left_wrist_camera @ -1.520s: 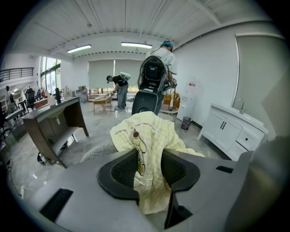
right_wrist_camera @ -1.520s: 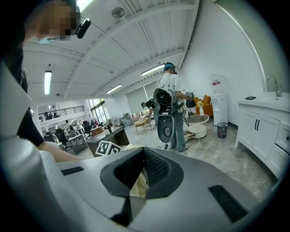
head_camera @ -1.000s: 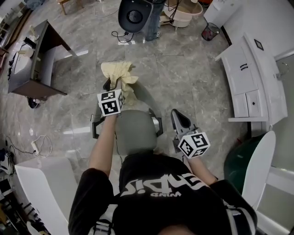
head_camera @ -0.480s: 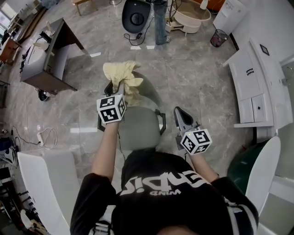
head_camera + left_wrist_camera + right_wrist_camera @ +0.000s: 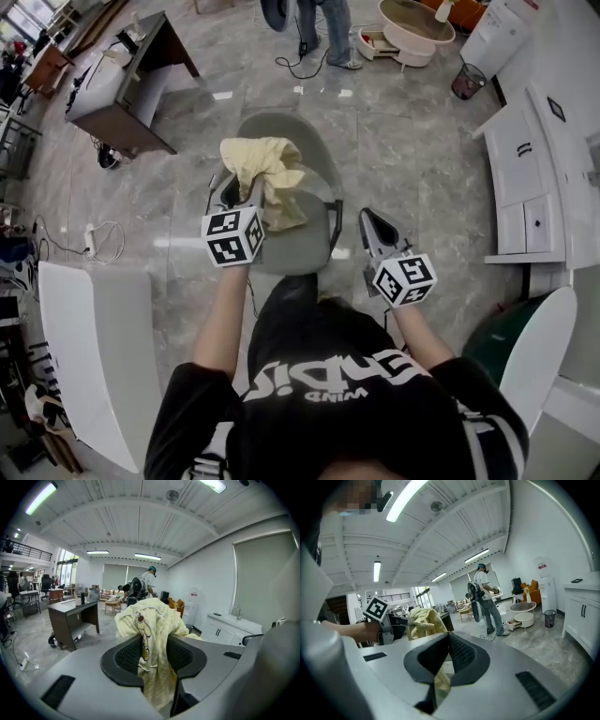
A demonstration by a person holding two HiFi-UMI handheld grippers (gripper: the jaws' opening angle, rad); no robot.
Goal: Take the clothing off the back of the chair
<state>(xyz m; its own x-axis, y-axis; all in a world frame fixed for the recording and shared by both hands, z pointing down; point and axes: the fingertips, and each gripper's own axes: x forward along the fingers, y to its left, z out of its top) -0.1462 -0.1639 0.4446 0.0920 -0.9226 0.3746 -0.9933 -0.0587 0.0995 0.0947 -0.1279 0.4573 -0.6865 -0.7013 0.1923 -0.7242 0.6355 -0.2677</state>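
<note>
A pale yellow garment (image 5: 267, 169) hangs bunched from my left gripper (image 5: 242, 190), which is shut on it, above the grey chair (image 5: 309, 248). In the left gripper view the cloth (image 5: 154, 616) fills the gap between the pads and drapes down over my left gripper (image 5: 153, 640). My right gripper (image 5: 375, 228) is to the right of the chair, shut with nothing in it. In the right gripper view the tips of my right gripper (image 5: 447, 637) meet, and beyond them I see the garment (image 5: 423, 620) held by the left gripper (image 5: 401, 630).
A dark desk (image 5: 131, 75) stands at the far left, white cabinets (image 5: 525, 178) along the right. A person (image 5: 323, 28) stands beyond the chair near a round beige tub (image 5: 412, 23) and a waste bin (image 5: 466, 82). A white panel (image 5: 94, 347) is at my left.
The left gripper has carried the garment up and to the right, clear of the chair back. The right gripper drifted slightly right. More of the chair shows in front of me.
</note>
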